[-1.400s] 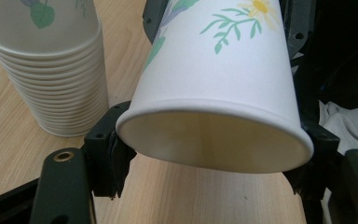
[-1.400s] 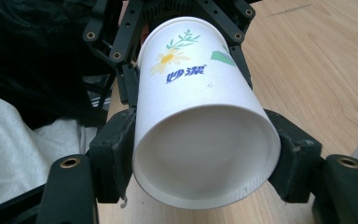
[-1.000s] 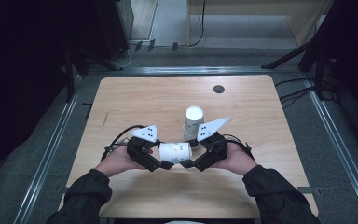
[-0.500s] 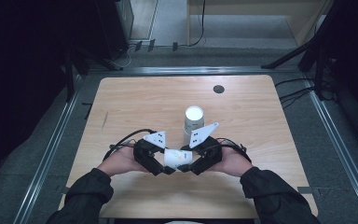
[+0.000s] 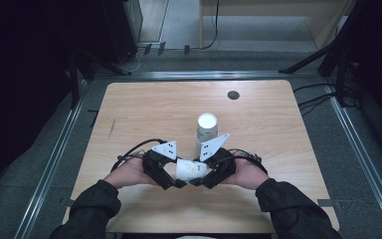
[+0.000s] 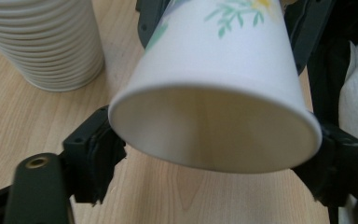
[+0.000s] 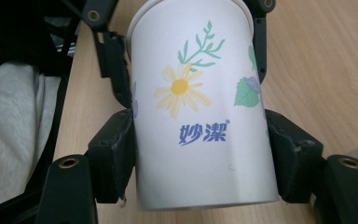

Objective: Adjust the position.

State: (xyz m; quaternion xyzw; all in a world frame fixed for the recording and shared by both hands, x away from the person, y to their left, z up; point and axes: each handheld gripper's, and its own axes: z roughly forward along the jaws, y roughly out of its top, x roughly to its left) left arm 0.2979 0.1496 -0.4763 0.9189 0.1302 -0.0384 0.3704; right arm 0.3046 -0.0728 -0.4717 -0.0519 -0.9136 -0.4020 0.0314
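A white paper cup (image 5: 190,170) with a daisy print and blue lettering (image 7: 200,107) lies level between the two grippers, low over the table's near middle. My right gripper (image 7: 200,163) is shut on the cup's narrow end; its jaws have just been closing and the pads press both sides. My left gripper (image 6: 214,158) straddles the cup's open rim (image 6: 214,135); its jaws have just been opening and stand loosely beside the rim. In the high view the left gripper (image 5: 174,181) and right gripper (image 5: 199,180) meet tip to tip. A stack of white cups (image 5: 207,128) stands just behind.
The wooden table (image 5: 144,114) has a small dark round hole (image 5: 233,94) at the back right. Metal rails run along its sides, and cables trail from both grippers. The cup stack (image 6: 46,42) stands close to the held cup. White fabric (image 7: 14,121) shows by the near edge.
Both grippers have drawn closer together around the cup and shifted slightly toward the near edge. The left jaws have spread off the rim while the right jaws have closed on the cup.
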